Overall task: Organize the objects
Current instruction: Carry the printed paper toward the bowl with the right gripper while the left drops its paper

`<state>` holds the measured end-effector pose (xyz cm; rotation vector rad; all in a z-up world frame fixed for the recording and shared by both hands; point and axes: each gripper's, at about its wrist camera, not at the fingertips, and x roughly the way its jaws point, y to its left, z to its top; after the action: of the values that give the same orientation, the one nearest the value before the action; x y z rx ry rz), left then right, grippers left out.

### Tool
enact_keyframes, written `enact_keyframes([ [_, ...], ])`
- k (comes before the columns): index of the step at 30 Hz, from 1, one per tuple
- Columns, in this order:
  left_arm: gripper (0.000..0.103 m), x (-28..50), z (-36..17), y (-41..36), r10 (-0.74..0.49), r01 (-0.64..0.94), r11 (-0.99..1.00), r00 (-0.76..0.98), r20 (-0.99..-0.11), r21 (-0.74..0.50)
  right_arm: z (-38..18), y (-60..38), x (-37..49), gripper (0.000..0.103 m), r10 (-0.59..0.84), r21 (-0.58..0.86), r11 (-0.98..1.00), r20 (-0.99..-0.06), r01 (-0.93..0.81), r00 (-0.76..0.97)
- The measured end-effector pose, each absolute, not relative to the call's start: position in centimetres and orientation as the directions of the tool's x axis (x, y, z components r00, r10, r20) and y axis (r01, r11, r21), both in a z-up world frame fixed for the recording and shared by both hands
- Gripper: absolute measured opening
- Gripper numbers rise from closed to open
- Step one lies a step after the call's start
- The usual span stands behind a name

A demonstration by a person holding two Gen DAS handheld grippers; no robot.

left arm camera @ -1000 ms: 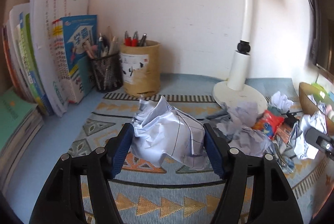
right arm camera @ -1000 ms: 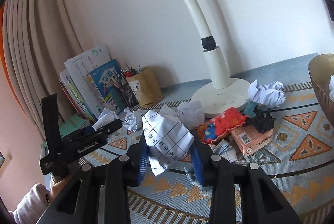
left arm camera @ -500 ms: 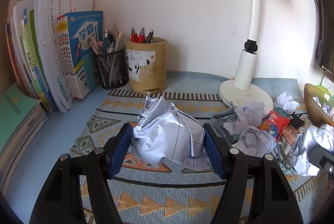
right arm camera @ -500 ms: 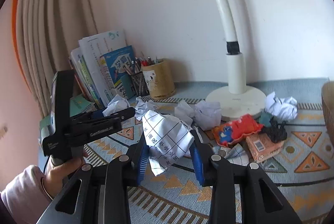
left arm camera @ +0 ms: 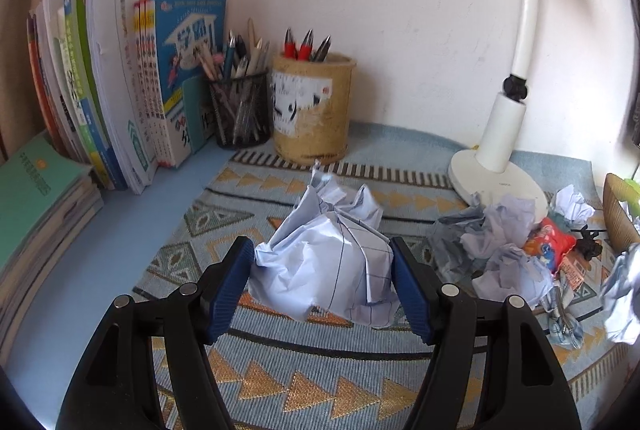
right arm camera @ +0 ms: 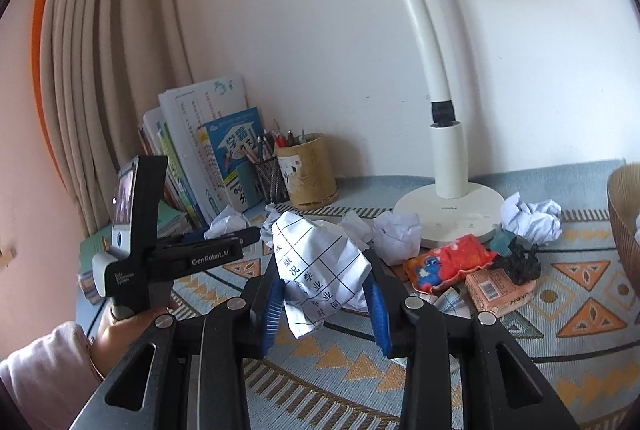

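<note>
Clamping a crumpled lined sheet (left arm camera: 326, 270) in your left gripper (left arm camera: 324, 286), held above the patterned mat (left arm camera: 304, 382) | your right gripper (right arm camera: 324, 304) pinches a printed paper wad (right arm camera: 320, 262), also lifted | loose paper balls (right arm camera: 396, 236) lie by the lamp base (right arm camera: 450, 220) | wicker basket (right arm camera: 624, 226) far right.

The left claw (left arm camera: 324, 284) is sitting at the lower centre of its view, blue pads pressing both sides of a crumpled paper wad. The right claw (right arm camera: 324, 294) is clamping narrower on another wad. At the lower left of the right view, a hand (right arm camera: 120, 330) in a pale sleeve is gripping the left claw's handle.
</note>
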<state>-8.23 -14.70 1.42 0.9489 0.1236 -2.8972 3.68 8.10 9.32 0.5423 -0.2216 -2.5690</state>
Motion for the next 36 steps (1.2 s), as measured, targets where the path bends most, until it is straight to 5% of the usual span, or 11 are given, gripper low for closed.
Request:
enact_keyframes([
  [5, 0.067, -8.1, 1.1, -16.3, -0.103, 0.196, -0.976, -0.794, -0.599, -0.093, 9.2, 10.0, 3.4, 0.035, -0.519, 0.344, -0.842, -0.308, 0.415, -0.797],
  [11, 0.067, -7.0, 1.6, -14.2, -0.192, 0.219, -0.976, -0.815, -0.547, 0.017, 8.6, 12.2, 3.0, 0.035, -0.514, 0.444, -0.82, -0.295, 0.36, -0.806],
  [20, 0.067, -6.4, 1.9, -6.1, -0.009, 0.032, -0.999, -0.837, -0.547, -0.032, 8.7, 18.7, 1.1, 0.036, -0.468, 0.576, -0.786, -0.318, 0.224, -0.825],
  [27, 0.067, -4.9, 6.9, 2.8, 0.221, -0.208, -0.975, -0.886, -0.407, -0.075, 15.2, 27.0, 2.9, 0.036, -0.34, 0.477, -0.857, -0.235, 0.196, -0.911],
  [36, 0.071, -3.5, 7.0, 2.6, 0.209, -0.199, -0.978, -0.888, -0.411, -0.067, 17.0, 32.0, 4.9, 0.036, -0.27, 0.491, -0.861, -0.215, 0.135, -0.939],
])
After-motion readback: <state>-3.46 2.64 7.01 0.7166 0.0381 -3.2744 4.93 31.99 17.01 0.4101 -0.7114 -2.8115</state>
